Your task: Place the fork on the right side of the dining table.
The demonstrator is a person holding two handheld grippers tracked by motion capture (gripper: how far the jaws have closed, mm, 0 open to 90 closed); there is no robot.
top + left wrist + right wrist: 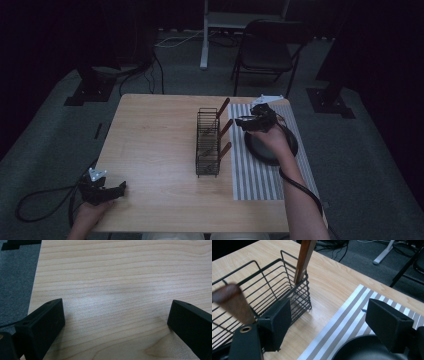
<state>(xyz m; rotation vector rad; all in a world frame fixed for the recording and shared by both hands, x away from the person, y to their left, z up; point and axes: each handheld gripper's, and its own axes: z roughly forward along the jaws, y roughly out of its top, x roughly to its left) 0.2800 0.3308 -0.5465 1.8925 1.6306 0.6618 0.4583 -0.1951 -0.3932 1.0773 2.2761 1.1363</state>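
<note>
Right claw (240, 121): hanging released, jaws spread wide, nothing between them, above the dark round pan (270, 147) at the tabletop's 2 o'clock. Pan is resting on the striped mat (255, 175). Black wire rack (207, 145), just beside the mat's left edge, is holding three brown wooden handles (303, 260), tilted. Left claw (120, 189): sitting released, jaws wide apart, at 7 o'clock on bare wooden tabletop (155, 145), well apart from the rack.

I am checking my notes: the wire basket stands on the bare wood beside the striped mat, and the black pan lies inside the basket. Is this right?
Not quite. The pan lies on the striped mat, not inside the basket, as the high view shows. The basket does stand on bare wood beside the mat.
</note>
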